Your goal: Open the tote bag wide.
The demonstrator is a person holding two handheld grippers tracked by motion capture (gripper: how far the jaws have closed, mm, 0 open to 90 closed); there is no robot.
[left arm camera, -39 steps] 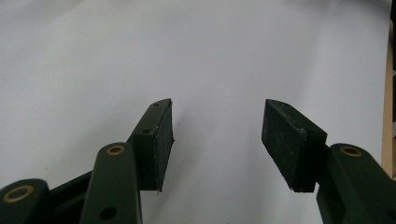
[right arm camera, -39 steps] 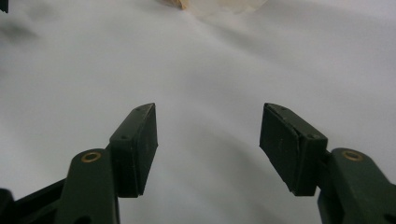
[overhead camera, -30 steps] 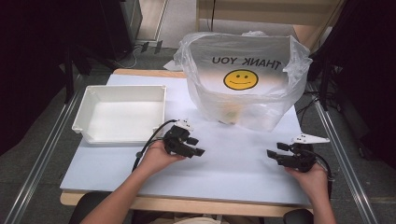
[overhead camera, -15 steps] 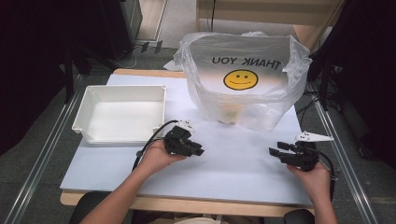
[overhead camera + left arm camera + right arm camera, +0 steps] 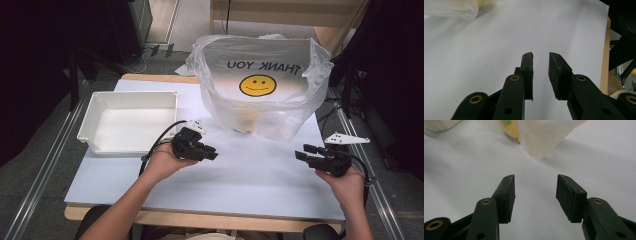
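My left gripper (image 5: pixel 212 155) hovers over the white table (image 5: pixel 250 175) left of centre, pointing right. In the left gripper view its jaws (image 5: pixel 541 56) stand a narrow gap apart with nothing between them; they have just been closing. My right gripper (image 5: pixel 300 153) hangs near the table's right side, pointing left. Its jaws (image 5: pixel 535 178) are wider apart, also empty, and have just been closing a little. A clear plastic bag (image 5: pixel 260 95) with a yellow smiley face and "THANK YOU" stands at the back centre, with small coloured items dimly visible at its base (image 5: pixel 510 127).
A white, empty tray (image 5: pixel 90 125) sits at the table's left, behind my left hand. The bag's corner (image 5: pixel 454 10) lies ahead of the left jaws. The table's wooden edge (image 5: pixel 604 62) and dark floor lie to the right.
Both hands have lifted slightly off the table. The left jaws have drawn much closer together, and the right jaws have narrowed a little.
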